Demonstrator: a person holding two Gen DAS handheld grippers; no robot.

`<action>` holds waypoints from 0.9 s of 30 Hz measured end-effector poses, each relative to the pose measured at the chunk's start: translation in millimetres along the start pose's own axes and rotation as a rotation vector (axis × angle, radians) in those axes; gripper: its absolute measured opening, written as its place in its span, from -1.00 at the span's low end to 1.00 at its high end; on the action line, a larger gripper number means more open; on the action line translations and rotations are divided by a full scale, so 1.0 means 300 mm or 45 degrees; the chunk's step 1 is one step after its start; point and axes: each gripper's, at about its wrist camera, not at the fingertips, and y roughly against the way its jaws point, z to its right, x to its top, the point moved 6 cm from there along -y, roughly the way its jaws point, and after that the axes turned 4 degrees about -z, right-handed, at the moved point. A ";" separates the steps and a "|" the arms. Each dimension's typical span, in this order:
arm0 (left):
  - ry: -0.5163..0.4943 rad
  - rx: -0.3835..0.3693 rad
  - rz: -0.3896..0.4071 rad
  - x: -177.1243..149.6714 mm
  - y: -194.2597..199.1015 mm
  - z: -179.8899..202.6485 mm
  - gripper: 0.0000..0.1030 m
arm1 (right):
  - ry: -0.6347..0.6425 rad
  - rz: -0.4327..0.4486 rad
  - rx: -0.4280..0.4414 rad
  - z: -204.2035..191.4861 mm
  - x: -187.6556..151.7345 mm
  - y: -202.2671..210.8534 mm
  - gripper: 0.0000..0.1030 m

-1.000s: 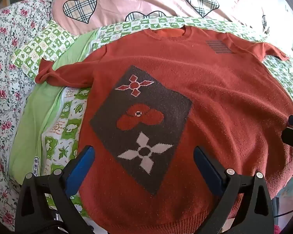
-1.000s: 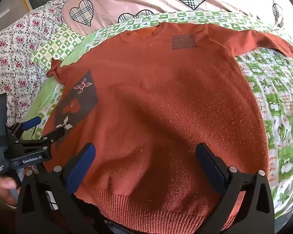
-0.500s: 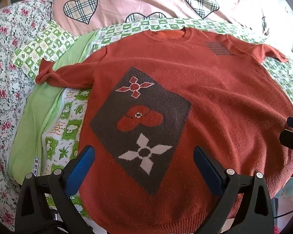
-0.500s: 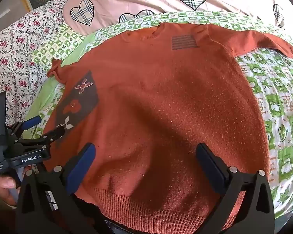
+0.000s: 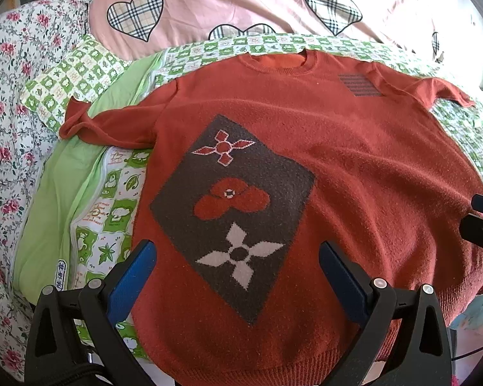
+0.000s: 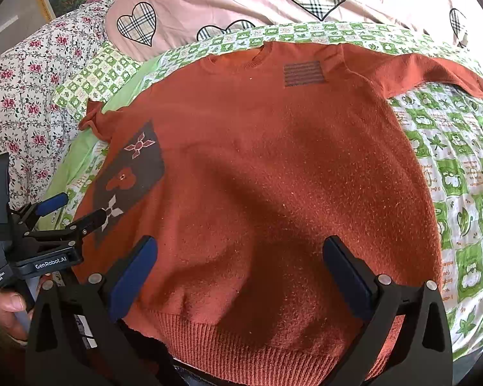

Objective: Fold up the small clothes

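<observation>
Nearest, both tools held wide apart and holding nothing: left gripper above the lower front of the sweater, right gripper above the ribbed hem, neither touching the knit as far as can be seen. Sweater spread flat and face up on the green checked blanket, hem toward the cameras, collar far away. Thick fuzzy knit, so judged soft, floppy and rather heavy for a garment; likely to sag and stretch when lifted by one point, but not slippery and not fragile. Best places to pinch, as a judgement: the ribbed hem corners, firmer than the body, or a shoulder seam together with the side edge, one tool on each. Further out, dark diamond patch with flowers, then left sleeve bunched and curled, needing to be straightened first, and right sleeve lying out flat. Farthest, pink cover with checked hearts and floral sheet at the side.
</observation>
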 end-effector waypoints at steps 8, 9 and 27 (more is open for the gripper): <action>-0.001 0.001 0.003 0.002 0.001 -0.002 0.96 | -0.003 0.032 0.019 -0.006 0.007 0.001 0.98; 0.000 0.000 0.002 0.002 0.001 -0.002 0.96 | 0.001 0.036 0.017 -0.005 0.007 0.001 0.98; 0.040 -0.067 0.012 0.017 -0.007 0.007 0.96 | -0.030 -0.004 0.030 -0.003 0.009 -0.001 0.98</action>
